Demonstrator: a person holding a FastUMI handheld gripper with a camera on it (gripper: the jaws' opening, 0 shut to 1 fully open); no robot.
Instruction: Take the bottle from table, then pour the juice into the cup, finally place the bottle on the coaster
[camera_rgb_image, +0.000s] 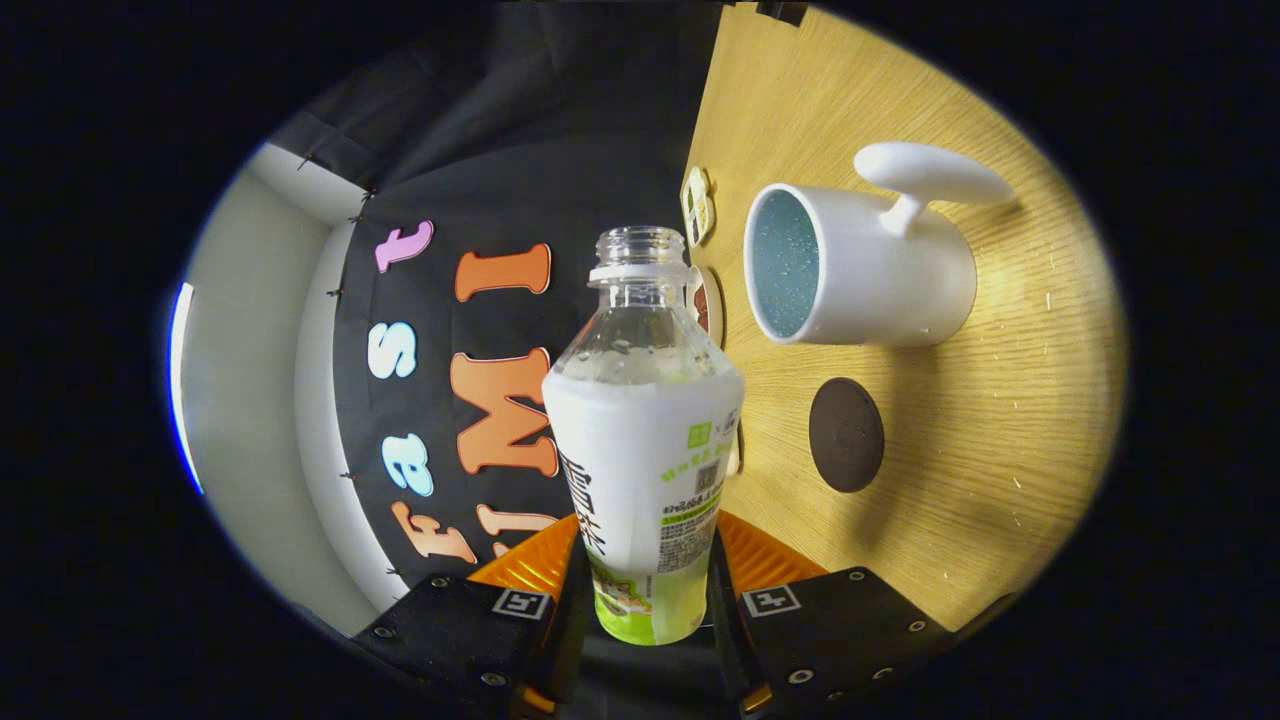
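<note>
gripper (648, 600) clamped on bottle (645, 440) — neck points 12 o'clock, cup (880, 280) mouth at 2 o'clock, coaster (846, 434) nearer, 3 o'clock.

Jaws clamped on uncapped bottle (640, 440), white cup (860, 270) and dark coaster (846, 434) beyond

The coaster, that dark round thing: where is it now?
In the gripper view the coaster lies flat on the wooden table, beside the white cup and beyond the bottle.

Black cloth wall (520, 150), pale wall (240, 400), lit wooden table (1000, 450)
</note>
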